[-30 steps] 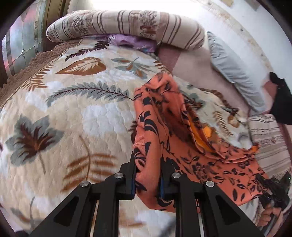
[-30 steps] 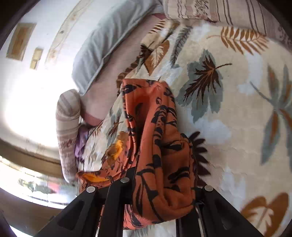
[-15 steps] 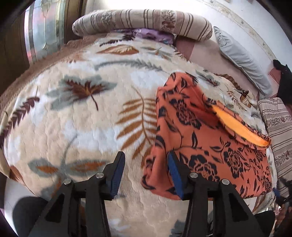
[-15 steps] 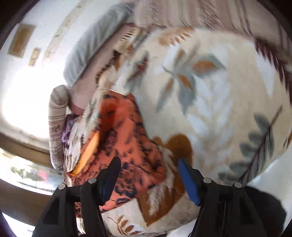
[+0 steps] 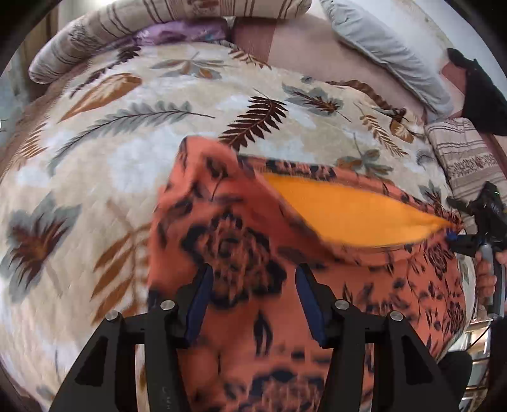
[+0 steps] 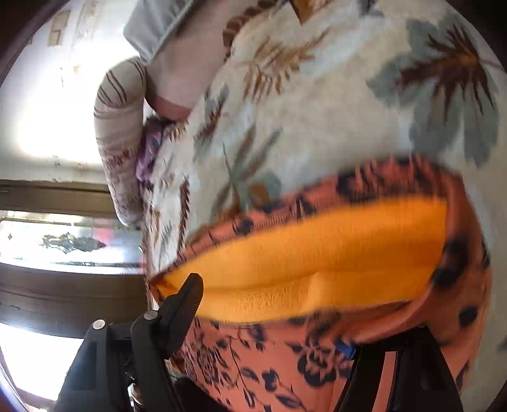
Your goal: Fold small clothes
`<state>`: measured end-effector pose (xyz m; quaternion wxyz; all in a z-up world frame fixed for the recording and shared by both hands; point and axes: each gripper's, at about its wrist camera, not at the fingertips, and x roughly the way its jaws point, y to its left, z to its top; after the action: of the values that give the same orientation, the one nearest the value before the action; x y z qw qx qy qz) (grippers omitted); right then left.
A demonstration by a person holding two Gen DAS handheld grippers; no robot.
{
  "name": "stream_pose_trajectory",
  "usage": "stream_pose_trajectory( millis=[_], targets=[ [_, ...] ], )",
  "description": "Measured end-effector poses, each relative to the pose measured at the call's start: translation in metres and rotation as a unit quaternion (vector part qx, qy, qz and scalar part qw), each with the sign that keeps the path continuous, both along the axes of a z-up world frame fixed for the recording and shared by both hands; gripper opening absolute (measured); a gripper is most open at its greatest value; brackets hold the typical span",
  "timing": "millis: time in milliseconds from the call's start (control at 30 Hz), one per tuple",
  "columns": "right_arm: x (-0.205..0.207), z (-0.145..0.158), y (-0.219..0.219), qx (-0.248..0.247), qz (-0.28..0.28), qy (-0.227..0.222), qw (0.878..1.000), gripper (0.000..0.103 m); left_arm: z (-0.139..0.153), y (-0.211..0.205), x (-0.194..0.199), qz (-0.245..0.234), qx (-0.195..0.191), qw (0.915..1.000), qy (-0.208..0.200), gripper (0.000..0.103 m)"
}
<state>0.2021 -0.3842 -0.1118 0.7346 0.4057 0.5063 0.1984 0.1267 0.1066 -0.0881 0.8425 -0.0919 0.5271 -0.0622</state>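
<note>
Fingers of the left hand-held gripper (image 5: 250,301) stand wide apart over the near end of the orange flowered garment (image 5: 240,250), gripping nothing. That garment lies on the leaf-patterned bedspread (image 5: 126,152), plain orange lining (image 5: 345,209) showing. At its far right corner sits the right hand-held gripper (image 6: 269,317), fingers spread wide around the cloth edge. Striped bolster (image 5: 177,16) lies beyond.

Bright daylight in both views. The right wrist one has a totally blown-out white wall (image 6: 54,104) at upper left, plus glare off the glass panel (image 6: 69,241) below it. Motion blur smears the orange floral-print fleece garment (image 5: 247,253) and its plain orange lining (image 6: 317,253). Heavy fisheye bending curves the leaf-patterned cream bedspread (image 5: 126,133), with dark vignette corners.
</note>
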Motion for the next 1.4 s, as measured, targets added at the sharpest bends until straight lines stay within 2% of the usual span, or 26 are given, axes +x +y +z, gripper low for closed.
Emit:
stream_pose_trajectory(
  millis=[67, 133, 200, 233, 300, 400, 500, 567, 633, 667, 700, 733, 767, 800, 833, 900, 967, 1033, 1067, 1100, 1200, 1267, 1300, 1333, 1367, 1400],
  targets=[
    [-0.001, 0.004, -0.039, 0.031, -0.133, -0.050, 0.989, 0.076, 0.000, 0.004, 0.032, 0.036, 0.020, 0.9988, -0.024, 0.055],
    [-0.009, -0.004, -0.057, 0.062, -0.188, -0.038, 0.979, 0.076, 0.005, 0.019, 0.052, 0.093, 0.028, 0.9941, -0.048, 0.055],
    [-0.025, 0.001, -0.055, 0.038, -0.179, -0.050, 0.982, 0.077, 0.011, 0.031, 0.058, 0.128, 0.005, 0.9903, -0.053, 0.055],
    [-0.036, 0.005, -0.049, 0.021, -0.165, -0.060, 0.984, 0.077, 0.015, 0.034, 0.056, 0.126, -0.008, 0.9904, -0.058, 0.055],
    [-0.069, 0.014, -0.037, -0.002, -0.148, -0.077, 0.986, 0.077, 0.025, 0.033, 0.040, 0.112, -0.003, 0.9904, -0.081, 0.055],
    [-0.117, 0.022, -0.019, 0.013, -0.119, -0.084, 0.989, 0.077, 0.034, 0.026, 0.005, 0.075, 0.015, 0.9923, -0.097, 0.064],
    [-0.149, 0.014, 0.002, 0.048, -0.089, -0.071, 0.992, 0.080, 0.034, 0.018, -0.034, 0.042, 0.030, 0.9939, -0.097, 0.066],
    [-0.162, 0.004, 0.006, 0.059, -0.077, -0.053, 0.994, 0.080, 0.031, 0.017, -0.061, 0.040, 0.030, 0.9947, -0.090, 0.068],
    [-0.166, -0.013, -0.002, 0.054, -0.085, -0.023, 0.995, 0.080, 0.024, 0.015, -0.079, 0.034, 0.027, 0.9953, -0.086, 0.073],
    [-0.169, -0.021, -0.012, 0.037, -0.116, -0.006, 0.993, 0.080, 0.018, 0.014, -0.087, 0.040, 0.032, 0.9957, -0.077, 0.073],
    [-0.176, -0.028, -0.023, 0.046, -0.151, 0.004, 0.988, 0.080, 0.008, 0.014, -0.092, 0.041, 0.039, 0.9966, -0.060, 0.074],
    [-0.182, -0.030, -0.029, 0.074, -0.170, 0.001, 0.983, 0.080, -0.004, 0.011, -0.095, 0.032, 0.050, 0.9973, -0.042, 0.074],
    [-0.188, -0.027, -0.031, 0.068, -0.184, 0.006, 0.981, 0.080, -0.015, 0.010, -0.098, 0.026, 0.080, 0.9961, -0.027, 0.074],
    [-0.195, -0.018, -0.029, 0.041, -0.190, 0.007, 0.981, 0.081, -0.019, 0.011, -0.101, 0.030, 0.090, 0.9951, -0.030, 0.076],
    [-0.200, -0.009, -0.023, 0.027, -0.183, -0.007, 0.983, 0.082, -0.018, 0.015, -0.106, 0.036, 0.078, 0.9955, -0.041, 0.076],
    [-0.210, 0.004, -0.006, 0.034, -0.135, -0.038, 0.990, 0.082, -0.015, 0.021, -0.108, 0.049, 0.068, 0.9960, -0.030, 0.076],
    [-0.222, 0.001, 0.001, 0.022, -0.123, -0.043, 0.991, 0.083, -0.005, 0.027, -0.113, 0.063, 0.064, 0.9951, -0.041, 0.076],
    [-0.227, -0.026, -0.006, -0.018, -0.134, 0.011, 0.991, 0.083, 0.001, 0.030, -0.118, 0.065, 0.059, 0.9948, -0.052, 0.076],
    [-0.233, -0.037, -0.014, -0.005, -0.159, 0.024, 0.987, 0.081, -0.001, 0.030, -0.120, 0.063, 0.062, 0.9950, -0.046, 0.076],
    [-0.241, -0.038, -0.021, 0.033, -0.180, 0.012, 0.983, 0.081, -0.005, 0.030, -0.121, 0.063, 0.069, 0.9948, -0.039, 0.076],
    [-0.254, -0.013, -0.014, -0.003, -0.178, -0.021, 0.984, 0.083, -0.015, 0.032, -0.125, 0.070, 0.081, 0.9941, -0.016, 0.076],
    [-0.257, -0.003, -0.002, 0.014, -0.146, -0.056, 0.988, 0.084, -0.004, 0.034, -0.134, 0.080, 0.074, 0.9933, -0.038, 0.076],
    [-0.257, -0.002, 0.003, 0.003, -0.136, -0.064, 0.989, 0.084, 0.000, 0.033, -0.137, 0.082, 0.074, 0.9928, -0.046, 0.076],
    [-0.256, -0.008, 0.003, -0.019, -0.141, -0.056, 0.988, 0.084, 0.003, 0.032, -0.139, 0.081, 0.071, 0.9928, -0.052, 0.076],
    [-0.253, -0.023, -0.002, -0.039, -0.153, -0.020, 0.987, 0.084, 0.004, 0.031, -0.140, 0.082, 0.068, 0.9929, -0.054, 0.076],
    [-0.252, -0.038, -0.008, -0.024, -0.161, 0.014, 0.987, 0.085, 0.001, 0.029, -0.140, 0.081, 0.070, 0.9930, -0.049, 0.076]
  ],
)
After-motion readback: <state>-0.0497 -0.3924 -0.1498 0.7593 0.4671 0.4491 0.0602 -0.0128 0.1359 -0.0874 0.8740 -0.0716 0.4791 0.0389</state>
